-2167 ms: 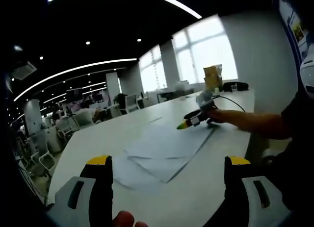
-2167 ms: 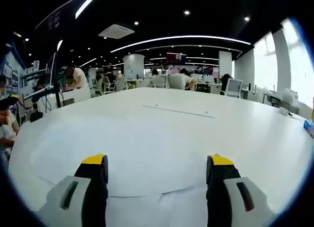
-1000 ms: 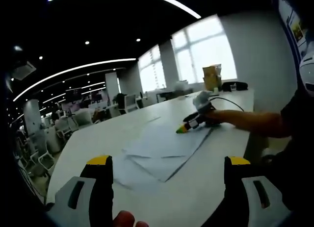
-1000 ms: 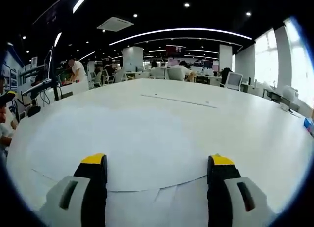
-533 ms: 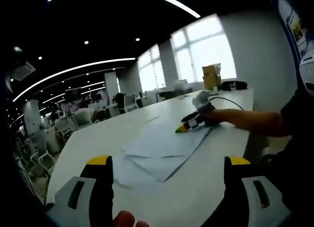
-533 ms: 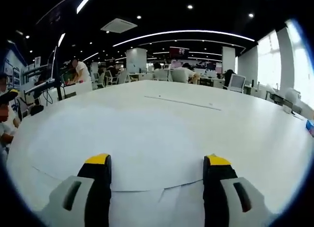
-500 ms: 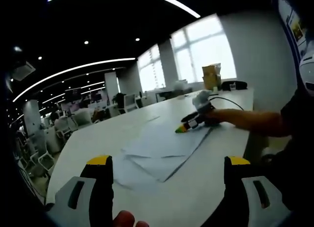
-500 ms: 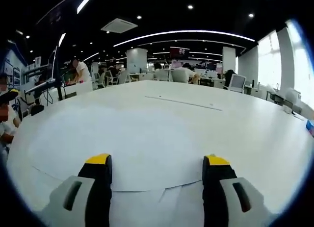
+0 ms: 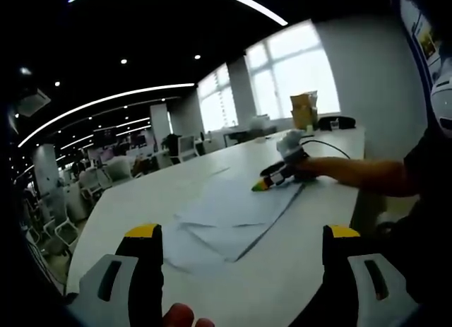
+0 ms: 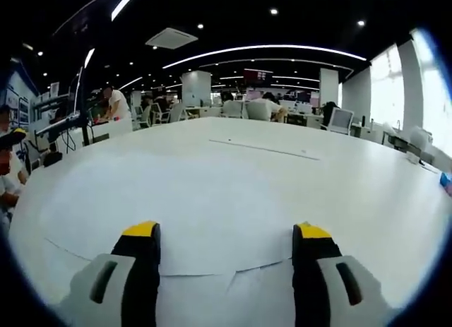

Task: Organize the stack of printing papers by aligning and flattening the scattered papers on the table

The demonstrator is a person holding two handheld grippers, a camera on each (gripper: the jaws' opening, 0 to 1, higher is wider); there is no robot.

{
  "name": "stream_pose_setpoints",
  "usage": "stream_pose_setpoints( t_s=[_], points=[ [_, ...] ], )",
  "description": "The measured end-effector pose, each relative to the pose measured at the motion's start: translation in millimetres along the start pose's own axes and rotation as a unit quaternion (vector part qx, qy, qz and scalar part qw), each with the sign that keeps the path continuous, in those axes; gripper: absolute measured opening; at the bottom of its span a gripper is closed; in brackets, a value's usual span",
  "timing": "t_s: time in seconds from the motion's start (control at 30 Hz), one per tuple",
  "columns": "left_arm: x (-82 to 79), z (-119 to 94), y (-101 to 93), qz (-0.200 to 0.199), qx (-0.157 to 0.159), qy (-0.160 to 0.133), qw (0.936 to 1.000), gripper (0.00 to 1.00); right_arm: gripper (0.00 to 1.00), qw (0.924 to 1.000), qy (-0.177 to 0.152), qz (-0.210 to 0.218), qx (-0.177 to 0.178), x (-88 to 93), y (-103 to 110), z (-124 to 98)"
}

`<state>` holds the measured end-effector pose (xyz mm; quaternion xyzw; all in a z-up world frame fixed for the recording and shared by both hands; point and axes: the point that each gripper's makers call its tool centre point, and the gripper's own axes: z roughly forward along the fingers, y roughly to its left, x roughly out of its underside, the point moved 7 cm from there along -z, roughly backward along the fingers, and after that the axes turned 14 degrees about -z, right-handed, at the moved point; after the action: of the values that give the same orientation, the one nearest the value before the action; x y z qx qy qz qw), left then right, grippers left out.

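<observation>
Several white printing papers [image 9: 229,208] lie fanned and overlapping on the white table [image 9: 141,200] ahead of my left gripper [image 9: 240,232], which hangs open above the near table edge, apart from them. My right gripper [image 9: 272,177], held by a person's arm [image 9: 360,173], rests low on the far side of the sheets. In the right gripper view, my right gripper [image 10: 226,232] stands open, its jaws wide apart over the uneven paper edges [image 10: 205,295]. Nothing sits between either pair of jaws.
A yellow carton [image 9: 306,109], a dark object [image 9: 337,122] and a cable lie at the table's far end by the windows. Office chairs [image 9: 60,228] stand off the left side. A narrow slot [image 10: 261,147] crosses the table; people work at desks [image 10: 113,104] behind.
In the left gripper view the right gripper has crept slightly left and nearer over the sheets. In the right gripper view the paper edges sit a little farther up between the jaws.
</observation>
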<state>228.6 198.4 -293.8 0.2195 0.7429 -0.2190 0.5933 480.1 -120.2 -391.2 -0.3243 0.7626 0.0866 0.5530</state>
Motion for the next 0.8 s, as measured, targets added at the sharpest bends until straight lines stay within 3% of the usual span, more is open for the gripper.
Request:
stream_pose_setpoints(
  t_s=[0.3,0.53,0.7,0.8],
  points=[
    [2.4,0.8,0.3,-0.001,0.000,0.002,1.0000,0.96,0.87,0.9995,0.013,0.015,0.025,4.2,-8.3,0.0],
    [2.9,0.2,1.1,-0.001,0.000,0.001,1.0000,0.96,0.77,1.0000,0.001,0.003,0.007,1.6,-6.2,2.5],
    [3.4,-0.7,1.6,-0.001,0.000,0.001,1.0000,0.96,0.62,0.9998,-0.006,-0.021,0.004,-2.3,-3.5,0.8],
    [3.7,-1.2,1.9,-0.003,0.000,0.000,1.0000,0.96,0.55,0.9999,0.001,-0.009,0.010,-1.1,-7.5,-0.1]
  ],
)
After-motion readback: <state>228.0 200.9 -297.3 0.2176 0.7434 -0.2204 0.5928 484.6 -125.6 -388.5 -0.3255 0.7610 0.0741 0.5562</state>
